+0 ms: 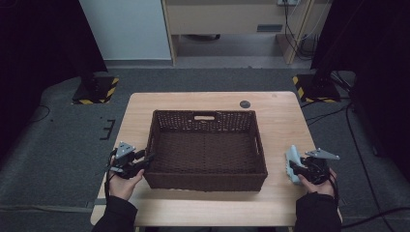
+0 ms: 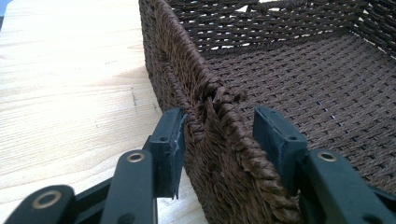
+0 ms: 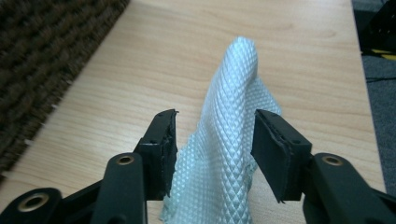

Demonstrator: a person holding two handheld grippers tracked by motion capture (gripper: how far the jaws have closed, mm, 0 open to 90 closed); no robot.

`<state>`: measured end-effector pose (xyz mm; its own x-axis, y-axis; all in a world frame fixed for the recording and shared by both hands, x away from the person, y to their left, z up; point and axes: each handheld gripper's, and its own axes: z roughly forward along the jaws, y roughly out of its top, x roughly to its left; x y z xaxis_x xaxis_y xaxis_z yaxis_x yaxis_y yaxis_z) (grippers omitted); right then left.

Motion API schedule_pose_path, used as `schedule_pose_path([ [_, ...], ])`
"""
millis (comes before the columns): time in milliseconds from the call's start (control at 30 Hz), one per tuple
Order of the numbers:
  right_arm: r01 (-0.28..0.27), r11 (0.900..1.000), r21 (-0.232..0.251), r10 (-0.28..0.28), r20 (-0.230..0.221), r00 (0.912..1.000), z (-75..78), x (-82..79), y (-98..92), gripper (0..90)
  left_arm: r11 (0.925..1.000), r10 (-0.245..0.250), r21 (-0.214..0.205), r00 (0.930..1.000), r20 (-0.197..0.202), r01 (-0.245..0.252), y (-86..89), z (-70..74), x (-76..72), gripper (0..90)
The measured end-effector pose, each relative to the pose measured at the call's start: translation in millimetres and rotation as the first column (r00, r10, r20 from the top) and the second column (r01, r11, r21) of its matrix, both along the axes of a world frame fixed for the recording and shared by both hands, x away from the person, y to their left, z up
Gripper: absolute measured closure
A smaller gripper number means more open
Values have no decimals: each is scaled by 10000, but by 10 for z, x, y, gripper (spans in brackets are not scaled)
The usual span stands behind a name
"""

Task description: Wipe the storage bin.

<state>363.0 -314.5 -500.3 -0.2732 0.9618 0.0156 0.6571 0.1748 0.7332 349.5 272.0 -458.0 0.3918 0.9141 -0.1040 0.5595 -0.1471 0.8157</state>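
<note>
**Basket and cloth on my table**

My wooden table (image 1: pixel 280 121) stands on a grey floor (image 1: pixel 58 159) in a dim room. A brown woven basket (image 1: pixel 205 145) sits mid-frame. My left gripper (image 2: pixel 217 135) is open, straddling its left wall. At lower right, my right gripper (image 3: pixel 215 140) is open around a pale blue bumpy cloth (image 3: pixel 229 140).

a light wooden surface (image 1: pixel 285 121) with a small dark round disc (image 1: pixel 245 104) near its far edge stands on grey carpet (image 1: pixel 53 145). two black stands rest on bases with yellow-black hazard stripes, the left base (image 1: pixel 95 90) and the right base (image 1: pixel 316 88) flanking the far corners. behind: a pale panel (image 1: pixel 126 29), a wooden cabinet (image 1: pixel 227 19), hanging cables (image 1: pixel 295 29). dark curtains (image 1: pixel 38 38) close both sides. lighting is dim.
</note>
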Motion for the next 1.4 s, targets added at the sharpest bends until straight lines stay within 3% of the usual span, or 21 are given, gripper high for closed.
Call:
schedule_pose_path([
  [200,-53,9999,-125,48,-387,9992,-68,24,-34,598,9998,-37,-174,10000,-79,36,16,-8,11,510],
  [300,-45,9999,-124,39,-472,9989,-81,51,-38,688,9999,-75,-127,9999,-80,74,14,-6,12,512],
  [333,-70,9999,-126,62,-609,9981,-84,67,-30,757,9999,-98,-142,9999,-79,97,10,-5,12,529],
  [533,-295,9996,1,295,-558,9980,-42,63,-12,826,9995,-318,-81,9994,-111,317,-3,5,16,588],
  [700,-538,9982,254,543,-178,9984,54,79,19,830,9994,-331,79,9992,-212,333,-15,19,20,598],
  [833,-846,9946,606,823,401,9958,136,88,62,828,9993,-373,-50,9990,-263,372,-5,15,29,599],
  [933,-925,9930,730,893,458,9949,151,87,95,827,9992,-399,39,9988,-274,401,-11,21,30,601],
  [1067,-1065,9913,780,997,861,9913,209,128,164,827,9991,-406,116,9987,-300,410,-18,26,32,605],
  [1400,-1266,9889,772,1163,1260,9852,294,260,293,828,9991,-386,149,9987,-346,392,-27,38,57,623],
])
